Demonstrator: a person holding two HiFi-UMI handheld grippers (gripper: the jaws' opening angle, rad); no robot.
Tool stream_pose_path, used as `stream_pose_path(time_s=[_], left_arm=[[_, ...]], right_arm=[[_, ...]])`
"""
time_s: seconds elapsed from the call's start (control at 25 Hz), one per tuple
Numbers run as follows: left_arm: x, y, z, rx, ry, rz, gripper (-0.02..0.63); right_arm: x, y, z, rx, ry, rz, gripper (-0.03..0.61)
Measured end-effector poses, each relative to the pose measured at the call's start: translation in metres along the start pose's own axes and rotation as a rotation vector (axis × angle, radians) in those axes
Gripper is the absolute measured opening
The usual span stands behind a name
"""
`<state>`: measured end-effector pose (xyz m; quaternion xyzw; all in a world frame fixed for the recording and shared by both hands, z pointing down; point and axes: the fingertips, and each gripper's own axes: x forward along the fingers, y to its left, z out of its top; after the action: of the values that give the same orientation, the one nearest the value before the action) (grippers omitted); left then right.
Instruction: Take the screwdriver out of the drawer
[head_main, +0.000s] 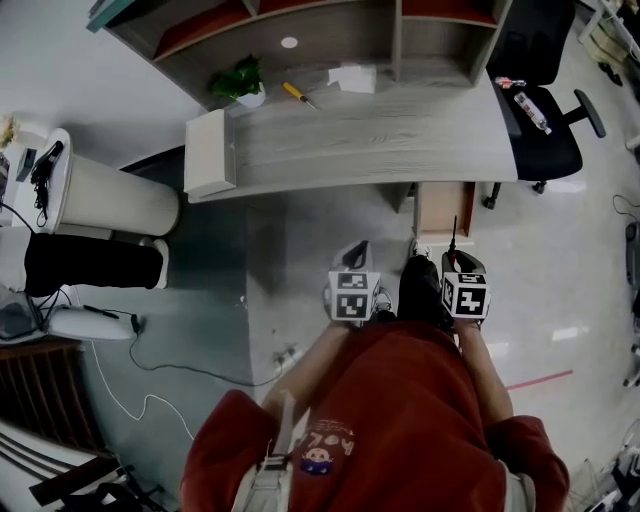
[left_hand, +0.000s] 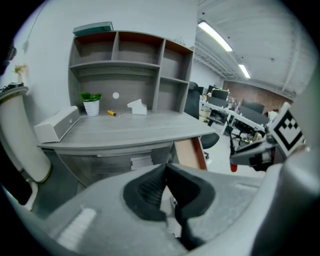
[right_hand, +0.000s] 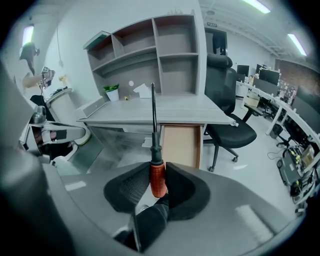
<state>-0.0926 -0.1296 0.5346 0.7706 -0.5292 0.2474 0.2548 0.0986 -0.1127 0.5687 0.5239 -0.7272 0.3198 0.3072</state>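
Pretty much done: my right fingers (right_hand: 131, 189) are clamped on the screwdriver (right_hand: 157, 181), clear of the open drawer (right_hand: 181, 142) at 12 o'clock, left fingers (left_hand: 149, 192) closed on nothing.

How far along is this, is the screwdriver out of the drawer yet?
Done: the screwdriver is out, clear of the open drawer. In hand: the right gripper clamps its red handle. Left: probably only setting it down and closing the drawer; the left gripper is shut, empty.

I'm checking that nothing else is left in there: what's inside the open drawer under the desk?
Only a bare bottom shows in the drawer; its back part is hidden under the desk. The screwdriver is in the right gripper.
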Motion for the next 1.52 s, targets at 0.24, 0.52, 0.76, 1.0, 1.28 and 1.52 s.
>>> stream_pose_path(time_s=[0.24, 0.52, 0.76, 1.0, 1.28, 1.52], left_arm=[[-0.011, 0.001, 0.003, 0.021, -0.024, 0.013, -0.002], [-0.016, -0.002, 0.002, 0.027, -0.037, 0.008, -0.002], [-0.021, -0.004, 0.004, 0.038, -0.035, -0.002, -0.002], [-0.020, -0.006, 0.007, 0.047, -0.037, -0.014, -0.002], [-0.018, -0.007, 0.010, 0.047, -0.040, -0.026, -0.002], [-0.014, -0.005, 0.008, 0.043, -0.034, -0.031, -0.002]], right_arm=[[-0.004, 0.009, 0.001, 0.002, -0.019, 0.011, 0.095], [-0.007, 0.014, 0.001, -0.001, -0.023, 0.019, 0.095], [-0.009, 0.016, 0.006, -0.011, -0.036, 0.020, 0.095], [-0.012, 0.014, 0.011, -0.021, -0.048, 0.010, 0.095], [-0.008, 0.016, 0.011, -0.022, -0.047, 0.017, 0.095], [-0.007, 0.018, 0.012, -0.029, -0.044, 0.017, 0.095]])
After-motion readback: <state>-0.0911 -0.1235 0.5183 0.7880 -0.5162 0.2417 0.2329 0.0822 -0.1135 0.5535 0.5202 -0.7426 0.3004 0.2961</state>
